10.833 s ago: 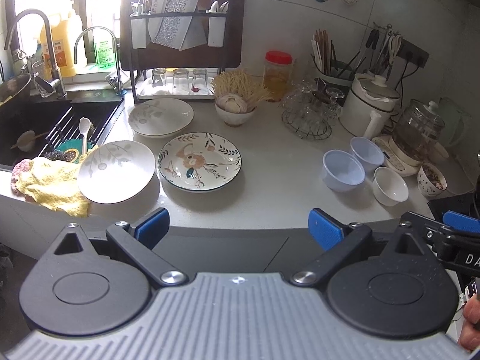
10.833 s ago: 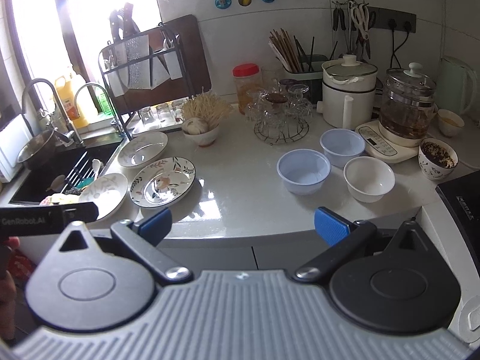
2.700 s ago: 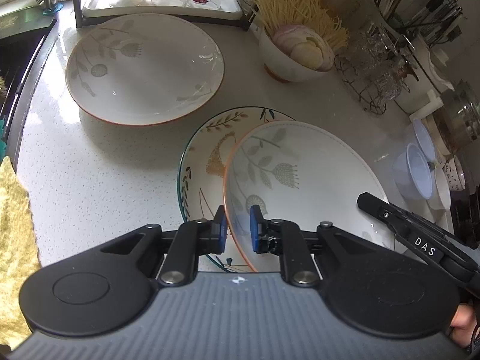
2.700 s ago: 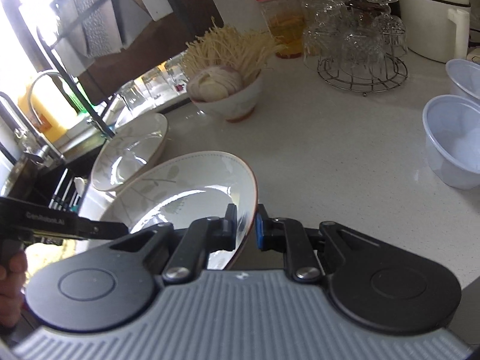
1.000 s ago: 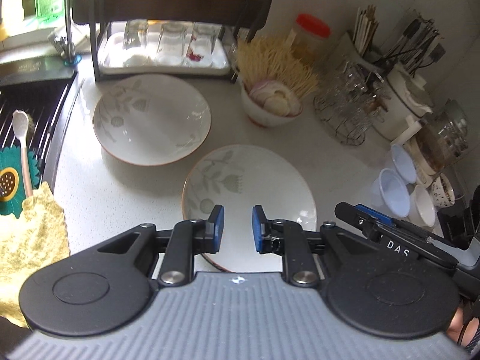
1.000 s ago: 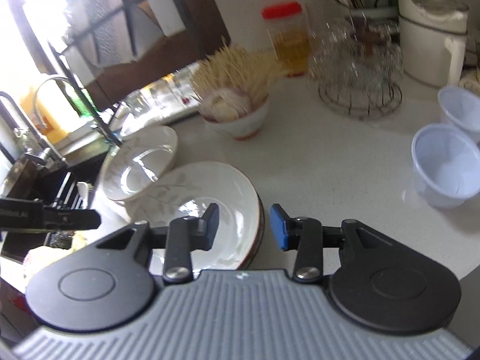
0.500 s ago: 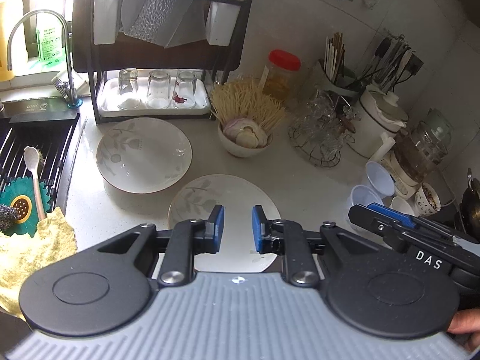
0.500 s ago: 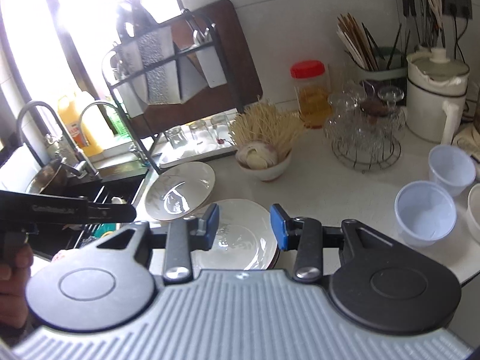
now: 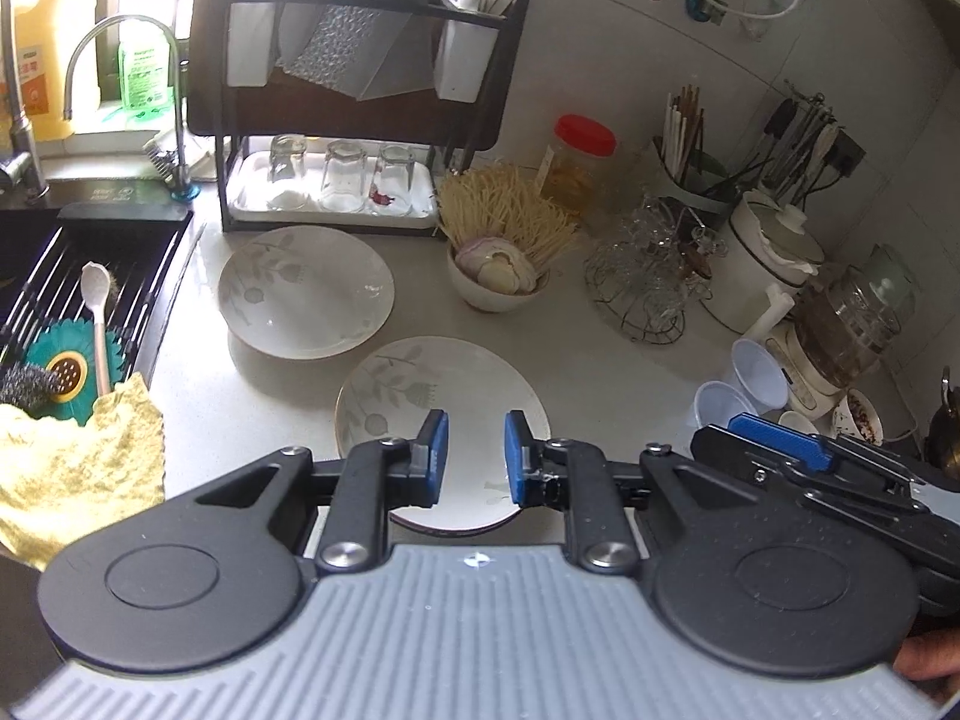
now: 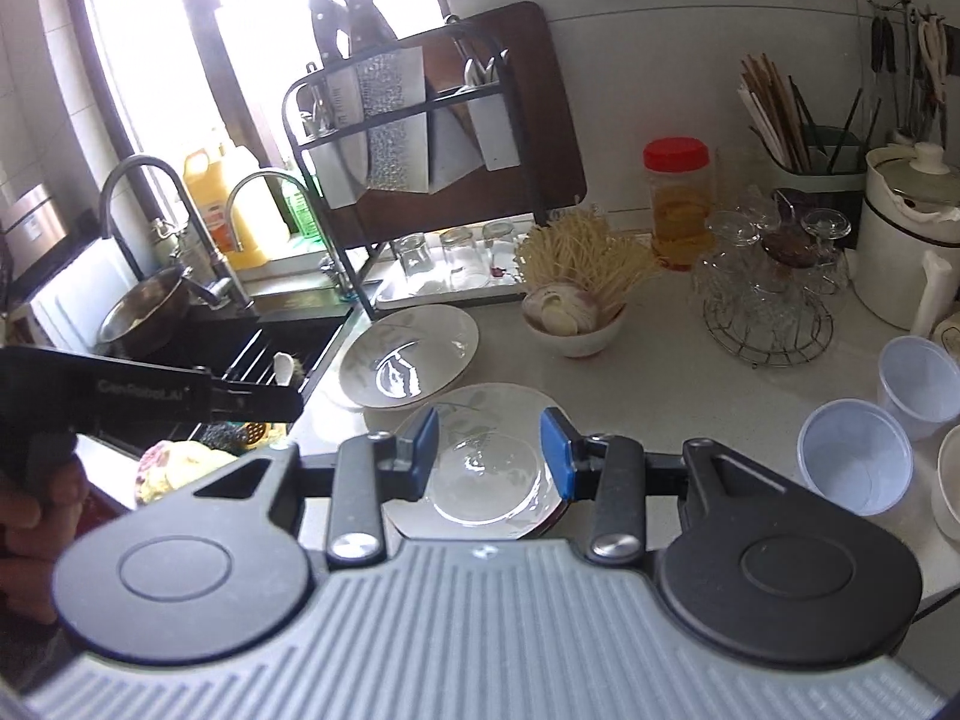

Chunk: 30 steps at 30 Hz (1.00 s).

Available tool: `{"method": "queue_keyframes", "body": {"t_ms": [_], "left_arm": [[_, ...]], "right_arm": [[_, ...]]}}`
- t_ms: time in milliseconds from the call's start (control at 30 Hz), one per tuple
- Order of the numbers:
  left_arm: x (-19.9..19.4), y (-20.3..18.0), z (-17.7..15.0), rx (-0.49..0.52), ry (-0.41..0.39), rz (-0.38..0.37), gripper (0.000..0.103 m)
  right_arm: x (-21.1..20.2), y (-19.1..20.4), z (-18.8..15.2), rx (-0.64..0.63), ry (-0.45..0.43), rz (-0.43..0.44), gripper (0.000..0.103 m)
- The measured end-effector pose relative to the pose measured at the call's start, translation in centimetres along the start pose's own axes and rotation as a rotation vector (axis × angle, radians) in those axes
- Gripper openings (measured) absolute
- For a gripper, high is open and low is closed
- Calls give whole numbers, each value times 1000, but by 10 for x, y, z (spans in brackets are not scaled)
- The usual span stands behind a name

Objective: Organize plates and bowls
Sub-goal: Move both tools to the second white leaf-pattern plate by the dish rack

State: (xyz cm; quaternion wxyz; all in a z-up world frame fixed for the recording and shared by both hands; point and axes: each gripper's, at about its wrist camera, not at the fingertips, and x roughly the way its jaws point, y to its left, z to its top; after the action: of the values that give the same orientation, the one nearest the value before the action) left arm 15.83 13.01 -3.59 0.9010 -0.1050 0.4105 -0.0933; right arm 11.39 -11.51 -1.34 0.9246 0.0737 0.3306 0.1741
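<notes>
Two leaf-patterned plates lie on the pale table [image 9: 606,360]. The near plate [image 9: 444,384] sits close to the table's front edge, and in the right wrist view a darker rim shows under its right side, so it seems to rest on another dish (which one cannot be told). The far plate [image 9: 306,291] lies just behind it and to the left, in front of the dark dish rack [image 9: 354,120] that holds three upturned glasses on its tray. The two plates are close together, though whether their rims touch is not clear.

Both tools hang above the near plate and hold nothing. On the left hand-held gripper [image 9: 474,459] the blue pads stand a narrow gap apart, with only the plate far below showing between them. The right hand-held gripper [image 10: 495,453] is parted somewhat wider, also empty, and its blue tip pokes into the left wrist view at the right.

To the right of the plates, a white bowl of noodles [image 9: 501,276] stands near a wire stand of glassware [image 9: 648,282]. Further right, two pale blue bowls [image 10: 855,456] and a white bowl [image 10: 951,480] are grouped together, the white one cut off by the edge of the right wrist view. At the left lies the sink [image 9: 90,276], with a yellow cloth [image 9: 72,468] draped over its near corner.
</notes>
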Motion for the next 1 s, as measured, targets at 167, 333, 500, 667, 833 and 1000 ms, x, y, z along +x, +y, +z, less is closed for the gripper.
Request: {"method": "queue_keyframes", "body": {"t_ms": [167, 333, 500, 667, 833, 1000], "left_arm": [[4, 8, -8, -55, -8, 40, 22], [11, 14, -5, -78, -4, 47, 22], [29, 27, 6, -78, 19, 39, 22], [48, 44, 23, -76, 28, 23, 23], [61, 66, 42, -70, 31, -9, 29], [77, 94, 70, -61, 26, -4, 37]], "right_arm": [[4, 3, -6, -18, 15, 30, 42], [11, 7, -9, -15, 24, 38, 42], [24, 10, -8, -4, 34, 27, 42], [39, 16, 1, 13, 30, 1, 42], [63, 24, 15, 12, 41, -9, 42], [89, 34, 32, 9, 35, -19, 41]]}}
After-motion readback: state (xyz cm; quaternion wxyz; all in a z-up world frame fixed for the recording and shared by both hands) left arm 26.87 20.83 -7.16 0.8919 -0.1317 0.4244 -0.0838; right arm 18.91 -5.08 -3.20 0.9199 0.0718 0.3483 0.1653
